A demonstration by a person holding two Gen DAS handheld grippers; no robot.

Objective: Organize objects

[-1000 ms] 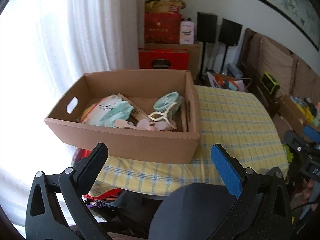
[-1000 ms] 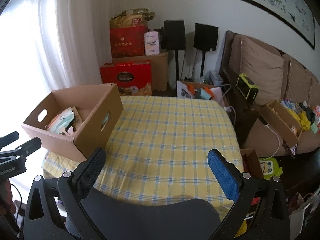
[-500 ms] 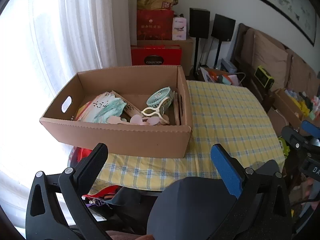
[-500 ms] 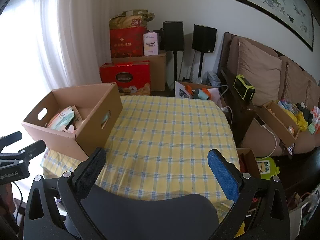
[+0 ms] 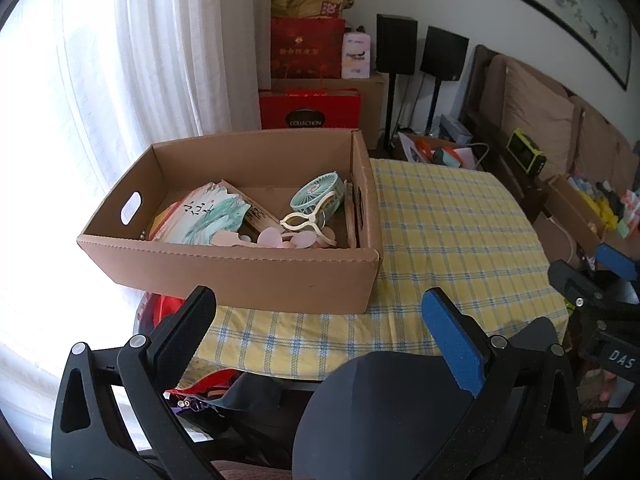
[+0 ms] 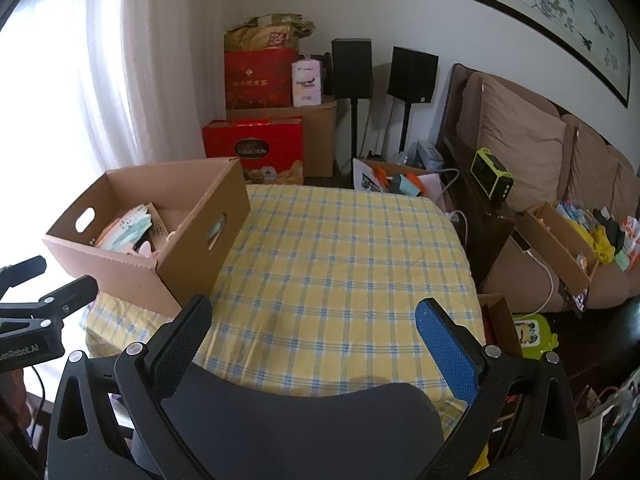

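Left gripper (image 5: 320, 316): jaws spread wide, nothing between them. Over the last second its view has swung and lifted; the brown cardboard box (image 5: 240, 268) now sits squarer ahead and its contents show more fully. Reads as lining up on the box, no pick begun.

Right gripper (image 6: 312, 322): jaws likewise parted and empty, view hardly changed, hovering over bare yellow-and-blue checked cloth on the desk (image 6: 340, 260).

Box stands on the desk's left end, beyond and above the left jaws, well apart. Inside: a painted paper folding fan (image 5: 208, 216) at left, a mint-green handheld fan (image 5: 318, 192) on a cream stand at right, pink pieces near the front wall.
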